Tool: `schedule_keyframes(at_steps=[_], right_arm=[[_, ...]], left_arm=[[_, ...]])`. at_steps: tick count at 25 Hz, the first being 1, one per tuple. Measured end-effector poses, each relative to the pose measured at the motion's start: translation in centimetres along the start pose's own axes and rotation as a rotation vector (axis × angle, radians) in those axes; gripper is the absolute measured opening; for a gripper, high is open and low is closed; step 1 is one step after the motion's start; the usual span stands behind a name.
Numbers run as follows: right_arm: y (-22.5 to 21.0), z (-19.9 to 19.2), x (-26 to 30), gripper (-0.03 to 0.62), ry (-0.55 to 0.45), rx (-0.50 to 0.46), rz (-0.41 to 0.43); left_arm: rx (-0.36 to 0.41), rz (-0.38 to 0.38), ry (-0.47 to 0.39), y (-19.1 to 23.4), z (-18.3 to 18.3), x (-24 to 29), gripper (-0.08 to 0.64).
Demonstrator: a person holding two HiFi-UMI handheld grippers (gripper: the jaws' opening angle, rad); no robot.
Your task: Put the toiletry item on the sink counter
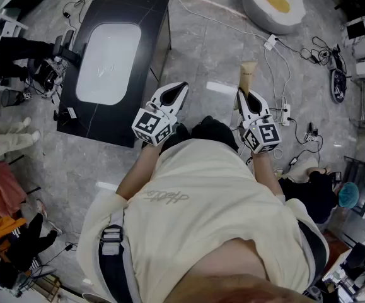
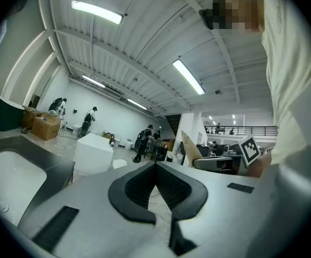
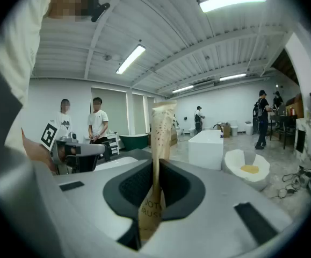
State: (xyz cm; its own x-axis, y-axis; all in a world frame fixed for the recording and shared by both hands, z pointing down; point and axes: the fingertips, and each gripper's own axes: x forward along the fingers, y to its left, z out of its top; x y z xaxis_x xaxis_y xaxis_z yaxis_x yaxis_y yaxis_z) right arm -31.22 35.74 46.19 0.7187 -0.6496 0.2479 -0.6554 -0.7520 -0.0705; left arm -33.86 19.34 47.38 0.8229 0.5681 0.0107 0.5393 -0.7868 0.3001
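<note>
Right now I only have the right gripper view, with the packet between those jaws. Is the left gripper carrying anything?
Observer: No. In its own view the left gripper has its jaws together, with nothing between them.
Operator: Where's the sink counter relative to the grippers?
Observer: The head view shows the black sink counter ahead and to the left of both grippers, with a white basin set in its top.

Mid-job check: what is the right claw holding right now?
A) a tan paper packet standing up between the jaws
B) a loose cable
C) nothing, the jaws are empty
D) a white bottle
A: in the right gripper view the tan paper packet is pinched between the jaws of the right claw, and its top sticks up past them.
</note>
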Motion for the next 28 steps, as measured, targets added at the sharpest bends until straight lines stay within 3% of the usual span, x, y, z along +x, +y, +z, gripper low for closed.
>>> schedule_keyframes(at_steps=[9,14,19,21,25,28], right_arm=[[-2.5,-2.2,-1.4,0.023,0.042,0.067,-0.011],[-6.0,-3.5,0.5,0.025,0.069,0.095,0.01],[-11.6,-1.3,5.0,0.025,0.02,0.123,0.025],[-13.5,-0.8,6.7,0.025,0.014,0.116,0.032],[-16.9,-0.1,9.7,0.025,0.051,0.046,0.089],[-19.1,0.6,12.2,0.025,0.044,0.051,0.154]], left_arm=[[-0.019,-0.015,0.052,0.4,-0.6,3.1,0.003],[-0.013,0.032,0.093,2.3,-1.1,7.3,0.003],[0.008,0.01,0.111,3.1,0.9,13.4,0.003],[-0.016,0.005,0.106,3.7,1.8,15.8,0.003],[-0.029,0.054,0.082,5.5,3.7,20.3,0.003],[-0.03,0.098,0.046,6.6,5.4,23.4,0.003]])
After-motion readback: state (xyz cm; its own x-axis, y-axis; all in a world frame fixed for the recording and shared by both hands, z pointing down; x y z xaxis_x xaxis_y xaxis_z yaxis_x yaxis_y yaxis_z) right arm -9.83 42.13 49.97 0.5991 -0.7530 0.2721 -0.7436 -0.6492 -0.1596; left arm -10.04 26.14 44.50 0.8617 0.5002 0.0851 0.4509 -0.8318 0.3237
